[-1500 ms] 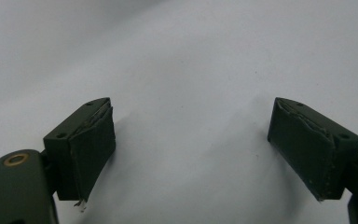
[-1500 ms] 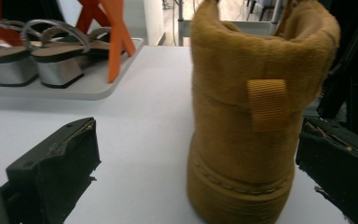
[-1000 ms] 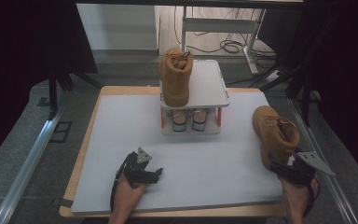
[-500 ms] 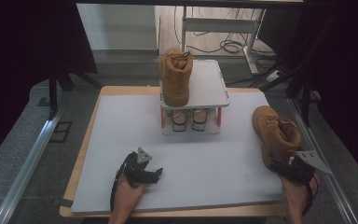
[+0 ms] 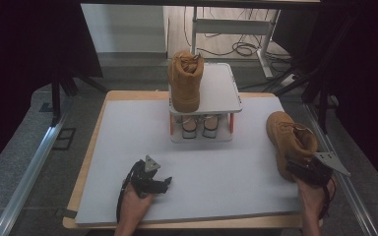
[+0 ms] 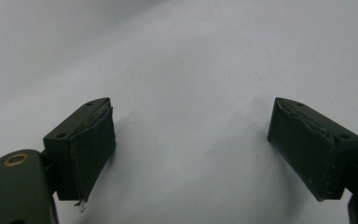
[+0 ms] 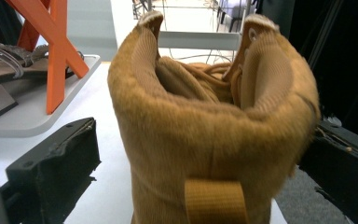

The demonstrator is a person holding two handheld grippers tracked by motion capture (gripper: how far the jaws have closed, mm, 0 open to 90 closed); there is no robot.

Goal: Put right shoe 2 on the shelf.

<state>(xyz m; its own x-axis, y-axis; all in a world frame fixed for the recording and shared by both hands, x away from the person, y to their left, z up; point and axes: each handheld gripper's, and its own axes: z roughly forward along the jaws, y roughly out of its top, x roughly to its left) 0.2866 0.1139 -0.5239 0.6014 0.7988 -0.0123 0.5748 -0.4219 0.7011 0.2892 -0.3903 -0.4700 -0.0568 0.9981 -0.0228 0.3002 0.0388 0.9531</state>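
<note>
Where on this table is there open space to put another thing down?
The white mat lies bare along its left half, between the shoe rack and the left gripper, and in the middle front between both grippers. On the rack's top shelf, the right half beside the boot is free. The right edge is crowded by the second boot and right gripper.

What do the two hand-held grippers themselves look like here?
Both are black. The left hand-held gripper carries a small grey three-cornered plate, the right hand-held gripper a larger one. Each has two blocky jaws with worn, dark padded faces. No sleeves show on the forearms.
</note>
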